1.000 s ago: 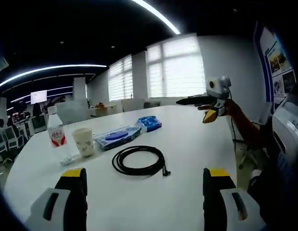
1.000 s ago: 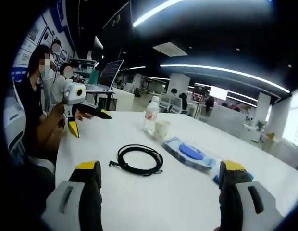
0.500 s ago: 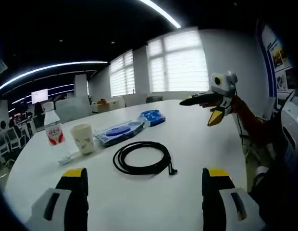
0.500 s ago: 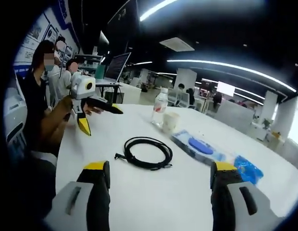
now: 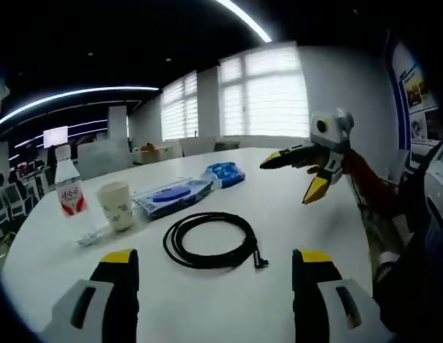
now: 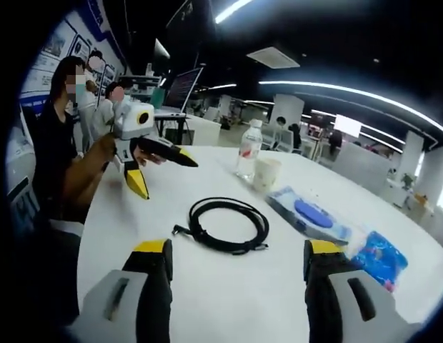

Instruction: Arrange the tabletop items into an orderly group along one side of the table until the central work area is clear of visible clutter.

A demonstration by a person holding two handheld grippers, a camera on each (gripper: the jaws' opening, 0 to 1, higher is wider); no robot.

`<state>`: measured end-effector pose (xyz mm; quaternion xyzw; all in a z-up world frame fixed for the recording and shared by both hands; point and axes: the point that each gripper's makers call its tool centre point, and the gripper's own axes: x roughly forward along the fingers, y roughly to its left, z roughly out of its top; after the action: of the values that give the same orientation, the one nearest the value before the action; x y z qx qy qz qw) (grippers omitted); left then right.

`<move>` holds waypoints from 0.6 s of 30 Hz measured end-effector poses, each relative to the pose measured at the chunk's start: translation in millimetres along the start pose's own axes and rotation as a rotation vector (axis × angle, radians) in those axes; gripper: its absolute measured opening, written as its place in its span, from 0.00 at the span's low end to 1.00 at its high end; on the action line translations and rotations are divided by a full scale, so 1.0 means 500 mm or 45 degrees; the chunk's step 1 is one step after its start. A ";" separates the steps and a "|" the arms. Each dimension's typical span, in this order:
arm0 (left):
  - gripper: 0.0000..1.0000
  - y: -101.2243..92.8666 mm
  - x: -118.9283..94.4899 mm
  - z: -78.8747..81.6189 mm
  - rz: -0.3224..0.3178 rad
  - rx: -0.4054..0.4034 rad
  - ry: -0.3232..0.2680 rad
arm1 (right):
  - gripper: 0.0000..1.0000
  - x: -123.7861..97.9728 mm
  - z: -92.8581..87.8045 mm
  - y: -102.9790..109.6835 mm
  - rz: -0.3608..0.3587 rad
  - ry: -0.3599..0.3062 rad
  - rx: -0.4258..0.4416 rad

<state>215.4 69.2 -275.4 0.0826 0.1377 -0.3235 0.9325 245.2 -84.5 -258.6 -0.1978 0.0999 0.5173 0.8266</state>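
Going left to right in the left gripper view, a water bottle [image 5: 66,191] stands at the far left of the white worktop [image 5: 293,214], a paper cup [image 5: 116,205] just beside it, then a flat blue packet [image 5: 171,196] and a crumpled blue wrapper [image 5: 223,172] farther off. The coiled black cable [image 5: 211,240] lies in the middle, flat, straight ahead of the left gripper [image 5: 214,293], whose fingers stand apart and empty. The right gripper [image 5: 296,175], fingers also spread and holding nothing, hovers above the worktop to the right. I judge the left gripper nearer the cable, which sits between its fingers' lines.
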 end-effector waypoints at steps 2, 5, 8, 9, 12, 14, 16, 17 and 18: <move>0.87 0.002 0.004 0.000 -0.010 0.004 0.006 | 0.70 0.005 -0.003 0.002 0.013 0.008 -0.003; 0.82 0.006 0.010 0.000 -0.020 0.035 -0.001 | 0.69 0.018 -0.016 -0.003 0.017 0.035 0.002; 0.81 0.008 0.019 -0.012 -0.042 0.056 0.040 | 0.69 0.028 -0.022 -0.003 0.032 0.045 0.006; 0.81 0.010 0.021 -0.015 -0.046 0.075 0.057 | 0.68 0.031 -0.023 -0.001 0.046 0.049 0.009; 0.81 0.014 0.032 -0.018 -0.070 0.094 0.081 | 0.66 0.048 -0.022 -0.003 0.059 0.050 0.022; 0.81 0.014 0.039 -0.016 -0.098 0.078 0.082 | 0.64 0.058 -0.020 -0.006 0.059 0.054 0.028; 0.81 0.016 0.045 -0.018 -0.106 0.074 0.092 | 0.61 0.070 -0.017 -0.009 0.061 0.055 0.042; 0.81 0.017 0.047 -0.020 -0.106 0.072 0.097 | 0.59 0.074 -0.017 -0.010 0.061 0.058 0.046; 0.81 0.019 0.048 -0.021 -0.102 0.069 0.103 | 0.57 0.078 -0.016 -0.012 0.058 0.060 0.051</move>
<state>237.3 65.0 -292.3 0.1150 0.1695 -0.3604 0.9100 268.3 -58.4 -278.9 -0.1911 0.1340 0.5291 0.8158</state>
